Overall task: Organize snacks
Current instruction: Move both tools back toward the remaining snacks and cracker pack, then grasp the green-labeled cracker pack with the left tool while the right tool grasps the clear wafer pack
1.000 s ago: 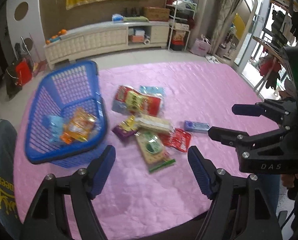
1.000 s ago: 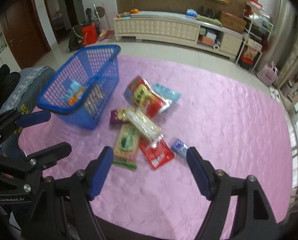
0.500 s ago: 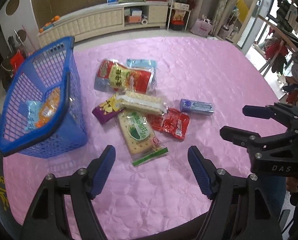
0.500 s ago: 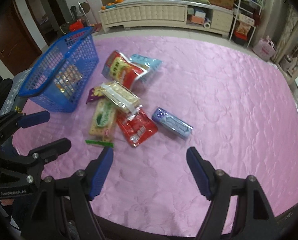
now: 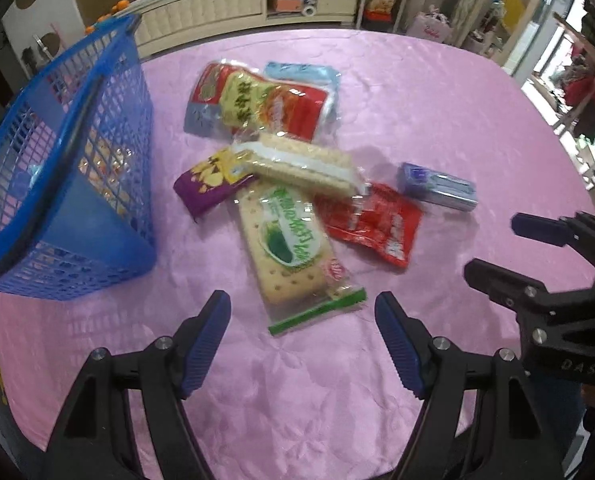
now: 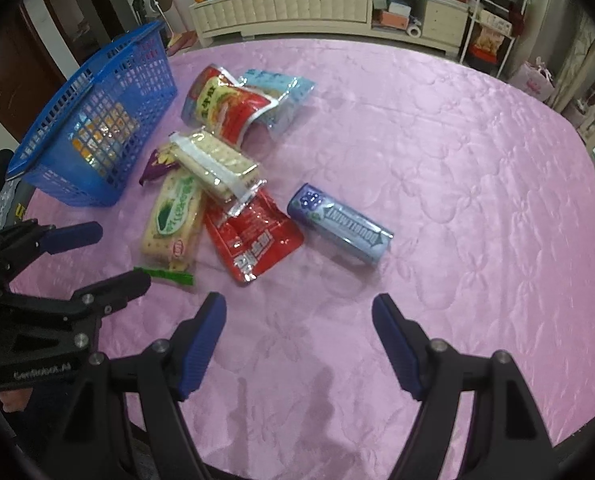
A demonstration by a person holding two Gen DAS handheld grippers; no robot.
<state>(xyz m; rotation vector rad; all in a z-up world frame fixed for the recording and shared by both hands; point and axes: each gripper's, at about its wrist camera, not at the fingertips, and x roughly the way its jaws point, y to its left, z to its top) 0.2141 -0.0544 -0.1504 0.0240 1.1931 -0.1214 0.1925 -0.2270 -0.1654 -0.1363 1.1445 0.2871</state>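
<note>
Pink quilted counter [image 5: 437, 92] before me, snack packets [image 5: 293, 200] heaped beside blue basket [image 5: 81, 168], my left tool [image 5: 302, 334] and right tool [image 6: 298, 334] both spread apart, empty.

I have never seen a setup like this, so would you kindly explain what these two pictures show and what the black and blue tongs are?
No robot here: a person holds a two-finger gripper in each hand, and each gripper carries a wide-angle camera looking along its fingers. One picture comes from the left gripper, the other from the right gripper; each also shows its partner at the edge. Both stand open and hold nothing. Below lies a pink cloth with a blue basket that already has some packets inside. Beside it is a pile of snacks: a green cracker pack, a red packet, a clear-wrapped biscuit pack, a purple packet, a red and yellow bag and a light blue packet. A blue gum pack lies apart.
</note>
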